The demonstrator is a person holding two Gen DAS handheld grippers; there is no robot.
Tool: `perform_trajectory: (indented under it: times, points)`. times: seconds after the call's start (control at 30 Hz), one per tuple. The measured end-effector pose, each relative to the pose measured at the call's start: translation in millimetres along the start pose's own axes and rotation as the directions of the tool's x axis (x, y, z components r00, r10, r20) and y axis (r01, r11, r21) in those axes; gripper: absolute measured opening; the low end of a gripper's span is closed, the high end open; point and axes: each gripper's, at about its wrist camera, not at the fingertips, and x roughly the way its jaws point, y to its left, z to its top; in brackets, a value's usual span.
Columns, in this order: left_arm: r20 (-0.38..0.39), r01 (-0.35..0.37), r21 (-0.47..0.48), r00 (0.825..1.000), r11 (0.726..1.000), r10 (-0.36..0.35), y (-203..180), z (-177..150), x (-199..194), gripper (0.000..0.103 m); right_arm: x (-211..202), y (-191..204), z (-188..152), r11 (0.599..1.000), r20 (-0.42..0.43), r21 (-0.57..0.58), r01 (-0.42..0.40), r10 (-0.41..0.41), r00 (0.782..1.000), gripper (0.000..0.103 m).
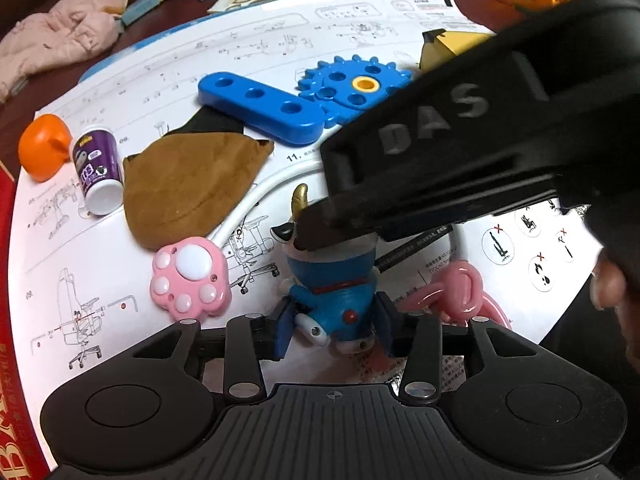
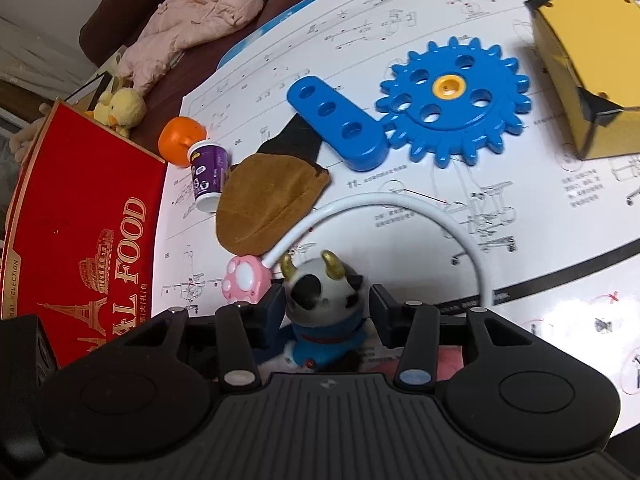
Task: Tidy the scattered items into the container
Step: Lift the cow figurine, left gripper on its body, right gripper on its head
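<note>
Cow-horned blue figurine [image 1: 332, 300] between both grippers, upright on the instruction sheet [image 1: 248, 52].

Left gripper [image 1: 334, 330]: fingers pressed against the figurine's two sides, clamped at its body. Right gripper [image 2: 324, 312]: fingers stand apart either side of the figurine's head, gaps visible, no contact seen. Figurine sits at the sheet's near edge, just beside the pink paw-shaped light [image 2: 244, 280] with its white arched cable [image 2: 400, 200]. Further in: brown pouch [image 2: 268, 208], blue three-hole bar [image 2: 340, 124] touching blue gear [image 2: 452, 104], purple bottle [image 2: 208, 176], orange ball [image 2: 180, 140]. Yellow box [image 2: 592, 80] toward the sheet's far right corner; red box lid [image 2: 80, 232] at the left edge.
</note>
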Motion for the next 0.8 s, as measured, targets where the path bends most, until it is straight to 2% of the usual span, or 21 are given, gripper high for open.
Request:
perform_trajectory:
  times: [0.2, 0.23, 0.33, 0.37, 0.6, 0.8]
  points:
    - [-0.007, -0.037, 0.017, 0.999, 0.999, 0.037, -3.8, 0.2, 5.3, 0.050, 7.8, -4.8, -0.8, 1.000, -0.010, 0.027, -0.016, 0.017, 1.000, 0.055]
    - [-0.008, -0.044, 0.025, 0.999, 0.999, 0.045, -6.0, 1.2, 6.7, 0.055, 7.2, -5.0, -1.1, 1.000, -0.008, 0.025, -0.016, 0.016, 1.000, 0.055]
    - [-0.005, -0.063, 0.043, 0.998, 0.997, 0.063, -10.7, 3.5, 9.0, 0.044, 6.5, -4.5, -0.6, 1.000, -0.001, 0.022, -0.008, 0.008, 1.000, 0.054]
    - [-0.006, -0.058, 0.043, 0.998, 0.997, 0.058, -10.5, 3.6, 8.8, 0.043, 6.4, -5.1, -0.1, 1.000, -0.001, 0.027, -0.008, 0.008, 1.000, 0.054]
    - [-0.016, -0.051, 0.044, 0.999, 0.998, 0.052, -9.7, 0.1, 4.3, 0.042, 5.4, -1.3, -2.6, 1.000, -0.022, 0.025, 0.000, 0.000, 1.000, 0.054]
    - [0.013, -0.057, 0.048, 0.998, 0.997, 0.057, -7.5, 3.1, -10.7, 0.042, -6.5, 8.0, -3.1, 1.000, 0.003, 0.000, -0.004, 0.004, 1.000, 0.054]
